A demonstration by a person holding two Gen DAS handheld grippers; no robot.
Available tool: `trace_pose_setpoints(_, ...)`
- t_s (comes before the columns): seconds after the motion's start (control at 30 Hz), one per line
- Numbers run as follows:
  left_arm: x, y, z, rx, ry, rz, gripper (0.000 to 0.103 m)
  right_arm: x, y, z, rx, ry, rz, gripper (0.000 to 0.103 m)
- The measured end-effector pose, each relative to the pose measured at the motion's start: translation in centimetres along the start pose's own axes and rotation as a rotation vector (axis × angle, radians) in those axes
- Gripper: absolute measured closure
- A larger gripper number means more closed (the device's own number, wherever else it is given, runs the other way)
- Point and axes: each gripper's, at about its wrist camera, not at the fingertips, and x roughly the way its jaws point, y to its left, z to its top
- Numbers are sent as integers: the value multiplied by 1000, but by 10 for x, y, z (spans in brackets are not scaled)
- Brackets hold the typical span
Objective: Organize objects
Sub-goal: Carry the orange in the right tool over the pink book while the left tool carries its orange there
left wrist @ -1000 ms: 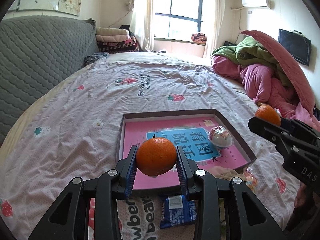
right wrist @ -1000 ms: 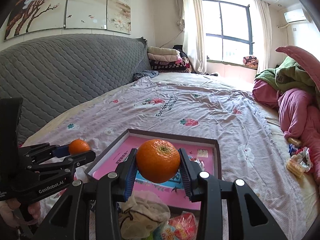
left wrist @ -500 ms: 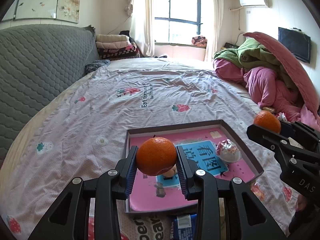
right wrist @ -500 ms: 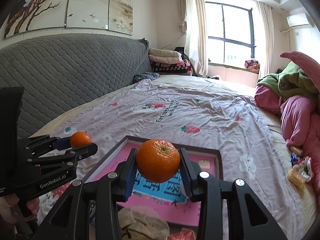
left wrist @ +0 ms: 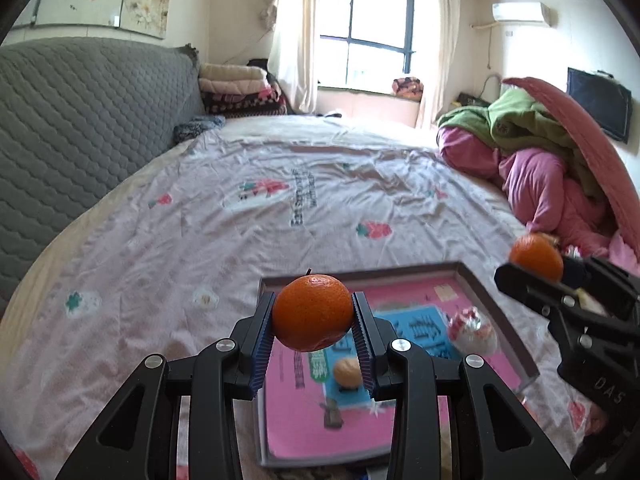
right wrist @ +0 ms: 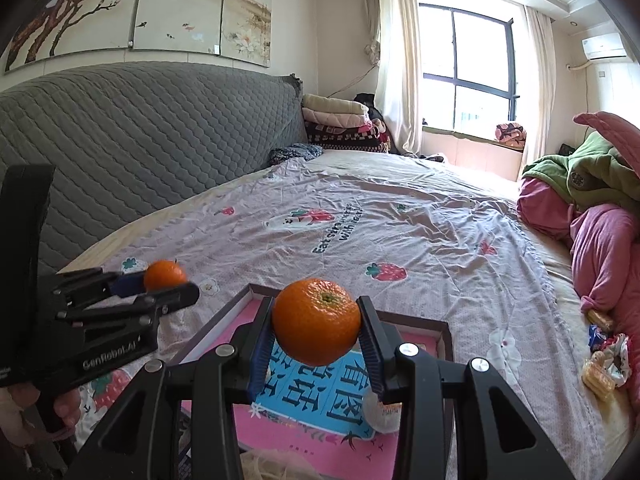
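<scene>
- Left gripper pinches a mandarin; right gripper pinches another mandarin.
- Risk: round fruit rolls past the tray rim at 3 o'clock if dropped high.

Daylight pours in through the tall dark-framed window at the far end of the room, and its panes are blown out to near white, as are the pale sheer curtains beside it. The room is bright and evenly lit, and the wrinkled pale pink printed bedsheet shows only soft, shallow shadows in its folds. Both views bend strongly: the quilted grey headboard curves, and black corners ring each picture. In the left wrist view the shallow pink-floored tray with a brown rim is smeared by motion blur. In the right wrist view the sheet's lettering reads sharper.
</scene>
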Motion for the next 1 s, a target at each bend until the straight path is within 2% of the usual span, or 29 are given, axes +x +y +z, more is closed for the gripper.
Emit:
trace_pose_setpoints(0.23,16,2,2,3,12,14,65,17,-5,6,-17,2,-3,63)
trace_pose_setpoints(0.47,31,1,-9,-3,67,14,65,35,-6,-3,-11,49,-11,63)
trace_pose_setpoints(1.0,44,1,-24,-2,131,3,65,42,-1,-12,-30,82,2,63)
